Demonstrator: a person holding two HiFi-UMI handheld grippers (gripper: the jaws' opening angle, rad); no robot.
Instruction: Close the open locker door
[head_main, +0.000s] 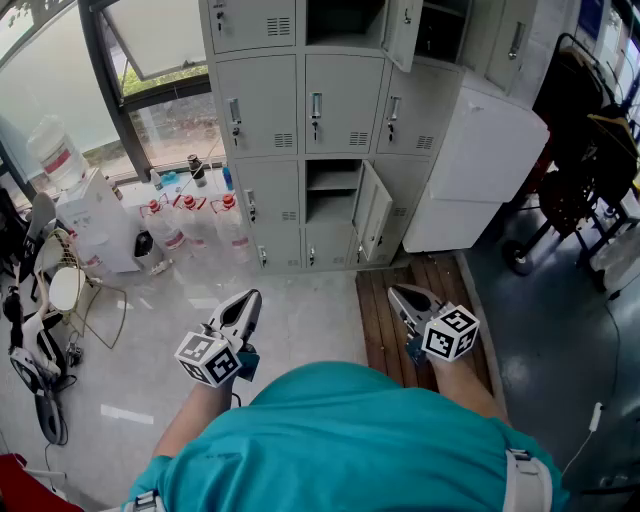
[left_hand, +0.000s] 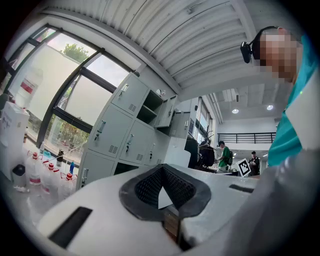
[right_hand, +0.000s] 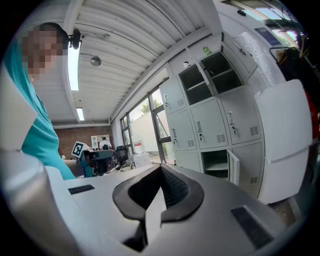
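A bank of grey lockers (head_main: 330, 110) stands ahead against the wall. In its lower row one compartment (head_main: 333, 190) is open, and its door (head_main: 372, 212) swings out to the right. The right gripper view shows this door (right_hand: 233, 167) edge-on beside the dark opening (right_hand: 216, 164). A second door (head_main: 402, 30) hangs open in the top row. My left gripper (head_main: 246, 303) and right gripper (head_main: 402, 298) are held low in front of the person's teal shirt, well short of the lockers. Both are shut with nothing between the jaws.
Several water bottles (head_main: 190, 225) and a big jug (head_main: 55, 150) stand at the left by the window. A white cabinet (head_main: 480, 170) adjoins the lockers on the right. A wooden pallet (head_main: 385, 300) lies on the floor below the open door. A black cart (head_main: 580, 150) stands at the far right.
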